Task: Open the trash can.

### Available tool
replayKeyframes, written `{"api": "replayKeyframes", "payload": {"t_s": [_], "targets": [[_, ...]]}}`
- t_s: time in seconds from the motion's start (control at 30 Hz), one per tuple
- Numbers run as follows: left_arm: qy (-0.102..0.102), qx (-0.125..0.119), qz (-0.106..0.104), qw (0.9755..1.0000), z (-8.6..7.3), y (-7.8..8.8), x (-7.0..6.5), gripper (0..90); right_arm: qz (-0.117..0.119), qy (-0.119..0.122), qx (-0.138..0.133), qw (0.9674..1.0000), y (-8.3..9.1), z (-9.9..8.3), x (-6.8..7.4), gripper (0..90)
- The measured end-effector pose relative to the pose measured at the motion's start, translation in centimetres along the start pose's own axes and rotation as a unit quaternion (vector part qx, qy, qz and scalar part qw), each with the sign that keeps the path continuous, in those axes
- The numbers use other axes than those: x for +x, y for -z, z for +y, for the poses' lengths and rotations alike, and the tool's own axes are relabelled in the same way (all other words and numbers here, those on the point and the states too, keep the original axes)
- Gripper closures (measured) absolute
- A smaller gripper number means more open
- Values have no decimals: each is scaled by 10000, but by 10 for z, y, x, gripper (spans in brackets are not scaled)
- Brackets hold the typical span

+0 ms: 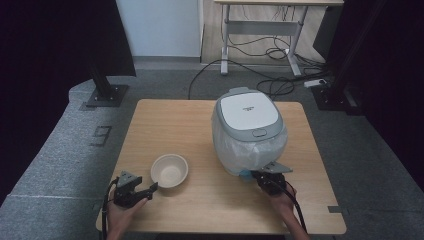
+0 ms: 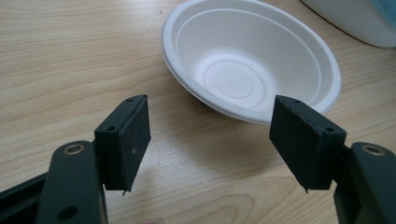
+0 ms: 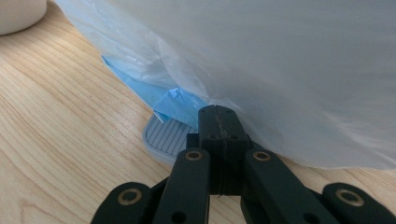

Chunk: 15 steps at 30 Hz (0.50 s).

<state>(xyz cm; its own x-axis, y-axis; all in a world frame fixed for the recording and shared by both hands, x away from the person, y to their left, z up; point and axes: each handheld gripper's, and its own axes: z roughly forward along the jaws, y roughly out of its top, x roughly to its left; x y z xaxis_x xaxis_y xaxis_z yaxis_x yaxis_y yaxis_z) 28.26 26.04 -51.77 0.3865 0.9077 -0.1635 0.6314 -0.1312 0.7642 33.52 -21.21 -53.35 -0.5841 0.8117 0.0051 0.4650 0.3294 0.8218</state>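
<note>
One rice cooker (image 1: 248, 131), wrapped in a clear plastic bag (image 3: 289, 70), stands on the right half of the wooden table (image 1: 165, 117). The right gripper (image 3: 216, 113) is pinched together on the bag's lower edge — likely to pull it off. The left gripper (image 2: 210, 135) waits, jaws apart, beside one empty white bowl (image 2: 252, 56).

Overhead forward-down; two close tool-mounted views

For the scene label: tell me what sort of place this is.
Probably a lab or recording studio, not a kitchen: the wooden table sits on grey carpet between black curtains and stand bases, with an office desk and loose cables behind.
</note>
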Motion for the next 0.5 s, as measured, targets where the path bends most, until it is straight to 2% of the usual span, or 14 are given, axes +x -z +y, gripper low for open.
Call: {"api": "replayKeyframes", "payload": {"t_s": [0.5], "targets": [[-13, 73, 0, 10000, 0, -2, -1, 291, 51, -88, 23, 9999, -1, -1, -2, 898]]}}
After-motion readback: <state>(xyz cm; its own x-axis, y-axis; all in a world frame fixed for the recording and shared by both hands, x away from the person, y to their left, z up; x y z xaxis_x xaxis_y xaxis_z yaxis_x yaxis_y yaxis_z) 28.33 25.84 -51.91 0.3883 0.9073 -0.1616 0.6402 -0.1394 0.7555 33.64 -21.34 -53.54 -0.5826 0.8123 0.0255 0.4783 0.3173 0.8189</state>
